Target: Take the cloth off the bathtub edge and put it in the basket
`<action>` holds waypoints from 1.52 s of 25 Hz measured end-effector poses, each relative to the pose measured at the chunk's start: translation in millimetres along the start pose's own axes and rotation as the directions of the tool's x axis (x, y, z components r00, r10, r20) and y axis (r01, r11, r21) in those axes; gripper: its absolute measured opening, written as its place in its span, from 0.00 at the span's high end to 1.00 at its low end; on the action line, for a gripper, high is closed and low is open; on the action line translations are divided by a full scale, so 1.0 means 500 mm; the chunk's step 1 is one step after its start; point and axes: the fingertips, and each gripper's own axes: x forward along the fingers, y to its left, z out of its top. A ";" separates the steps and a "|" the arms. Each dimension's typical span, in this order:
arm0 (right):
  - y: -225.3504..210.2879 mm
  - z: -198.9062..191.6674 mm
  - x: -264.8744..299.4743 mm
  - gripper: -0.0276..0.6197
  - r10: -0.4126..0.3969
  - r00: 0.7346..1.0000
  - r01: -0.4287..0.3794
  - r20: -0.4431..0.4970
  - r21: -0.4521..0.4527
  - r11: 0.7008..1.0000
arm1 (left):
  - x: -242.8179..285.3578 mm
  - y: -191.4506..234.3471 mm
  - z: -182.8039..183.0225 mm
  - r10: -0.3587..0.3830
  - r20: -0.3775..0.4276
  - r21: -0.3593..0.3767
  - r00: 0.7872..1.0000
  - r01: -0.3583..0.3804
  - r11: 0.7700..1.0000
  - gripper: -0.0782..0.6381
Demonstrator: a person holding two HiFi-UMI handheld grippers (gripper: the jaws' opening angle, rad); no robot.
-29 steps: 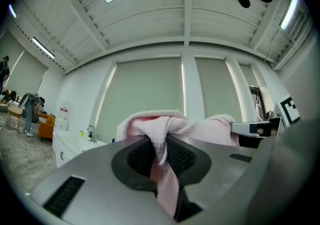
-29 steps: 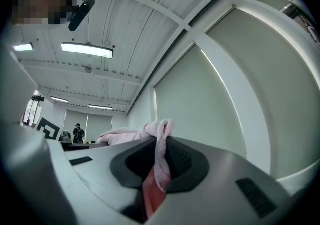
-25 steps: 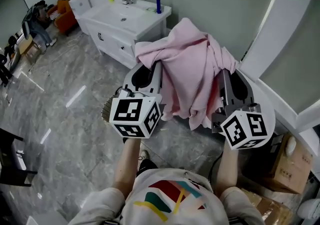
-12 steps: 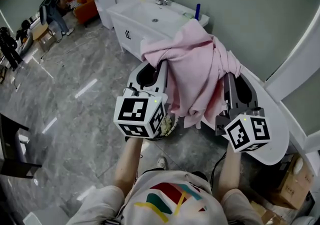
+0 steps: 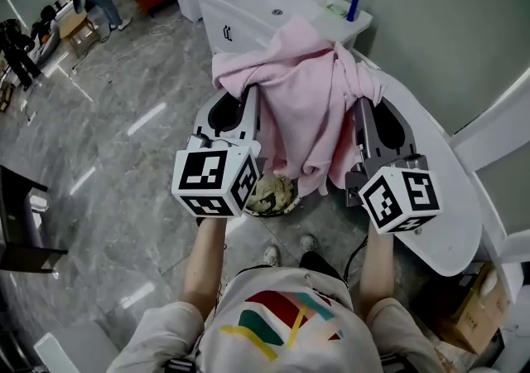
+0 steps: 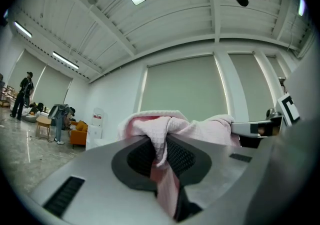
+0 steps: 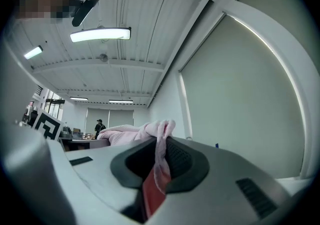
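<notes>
L gripper [image 5: 240, 106]: jaws clamp cloth [image 5: 310, 106] | R gripper [image 5: 371, 114]: jaws clamp cloth | basket [image 5: 289, 202] below

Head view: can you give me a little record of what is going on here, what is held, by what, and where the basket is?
Held thing: pink cloth, bunched, hanging in the air
Left gripper: shut on the cloth
Right gripper: shut on the cloth
Basket: on the floor, below the cloth's hanging end, something crumpled inside
Bathtub: white, right of the cloth in this view
</notes>
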 end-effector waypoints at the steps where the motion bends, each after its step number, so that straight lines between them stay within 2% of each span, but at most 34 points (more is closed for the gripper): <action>1: 0.003 -0.004 0.010 0.88 0.016 1.000 -0.016 -0.005 0.000 1.000 | -0.002 0.007 -0.003 0.019 -0.002 0.002 1.000 -0.019 1.000 0.80; 9: 0.023 -0.025 0.078 0.88 0.141 0.990 -0.141 -0.024 -0.007 0.990 | -0.009 0.040 -0.020 0.166 -0.012 0.017 0.986 -0.166 0.986 0.80; 15: 0.038 -0.042 0.099 0.88 0.208 0.977 -0.208 -0.055 -0.004 0.978 | -0.026 0.055 -0.025 0.245 -0.025 0.034 0.969 -0.244 0.969 0.80; 19: 0.037 -0.069 0.113 0.88 0.230 0.970 -0.232 -0.077 -0.013 0.973 | -0.024 0.065 -0.051 0.271 -0.043 0.045 0.962 -0.269 0.962 0.80; 24: 0.037 -0.121 0.139 0.88 0.262 0.956 -0.267 -0.131 -0.025 0.963 | -0.008 0.087 -0.100 0.301 -0.103 0.123 0.948 -0.288 0.950 0.80; 31: 0.061 -0.210 0.151 0.88 0.302 0.930 -0.314 -0.211 -0.026 0.949 | -0.025 0.119 -0.175 0.347 -0.169 0.139 0.922 -0.327 0.935 0.80; 38: 0.060 -0.320 0.163 0.88 0.302 0.899 -0.324 -0.317 -0.019 0.946 | -0.026 0.145 -0.270 0.365 -0.255 0.131 0.895 -0.342 0.931 0.80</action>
